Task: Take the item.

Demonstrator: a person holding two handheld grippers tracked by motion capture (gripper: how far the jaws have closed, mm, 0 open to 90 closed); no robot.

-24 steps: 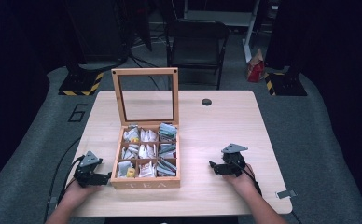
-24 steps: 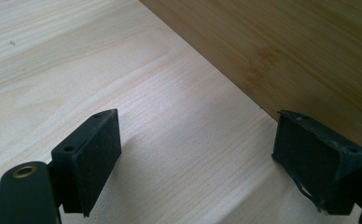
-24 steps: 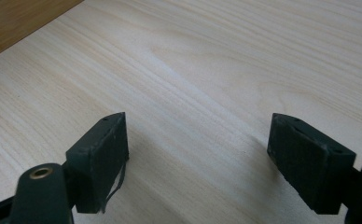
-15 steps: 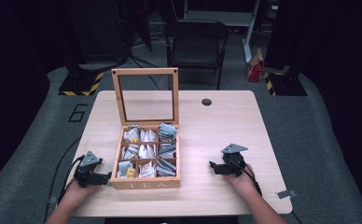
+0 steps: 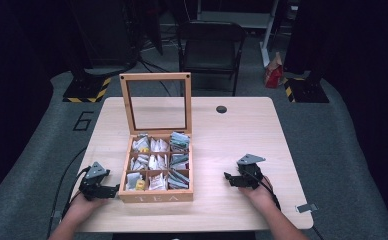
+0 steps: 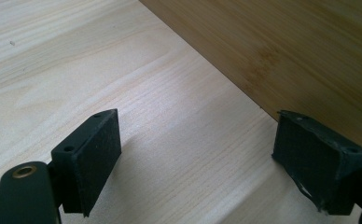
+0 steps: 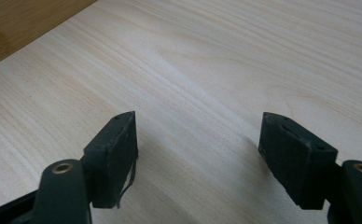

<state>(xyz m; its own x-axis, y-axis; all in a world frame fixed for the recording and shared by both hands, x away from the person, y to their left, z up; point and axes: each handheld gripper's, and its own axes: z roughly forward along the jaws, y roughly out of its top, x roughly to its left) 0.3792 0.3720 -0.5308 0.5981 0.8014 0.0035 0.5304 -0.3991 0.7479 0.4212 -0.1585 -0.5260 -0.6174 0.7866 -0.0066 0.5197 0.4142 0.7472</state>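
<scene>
A wooden tea box [image 5: 155, 196] marked TEA stands near the table's front, its glass lid [image 5: 156, 103] raised upright. Its compartments hold several tea bags [image 5: 154, 162]. My left gripper [image 5: 113, 190] rests on the table just left of the box, open with nothing between its jaws; the box's side wall [image 6: 286, 51] is close ahead in the left gripper view, above the left gripper [image 6: 198, 151]. My right gripper [image 5: 228, 178] lies on the bare table right of the box, open and holding nothing. In the right gripper view the gripper [image 7: 198, 149] faces the wood, with the box's corner [image 7: 16, 23] at top left.
A small dark round disc [image 5: 221, 109] lies near the table's far edge. A silver clip [image 5: 303, 207] sits at the front right corner. A black folding chair [image 5: 209, 45] stands beyond the table [image 5: 242, 135]. Cables trail off the front left.
</scene>
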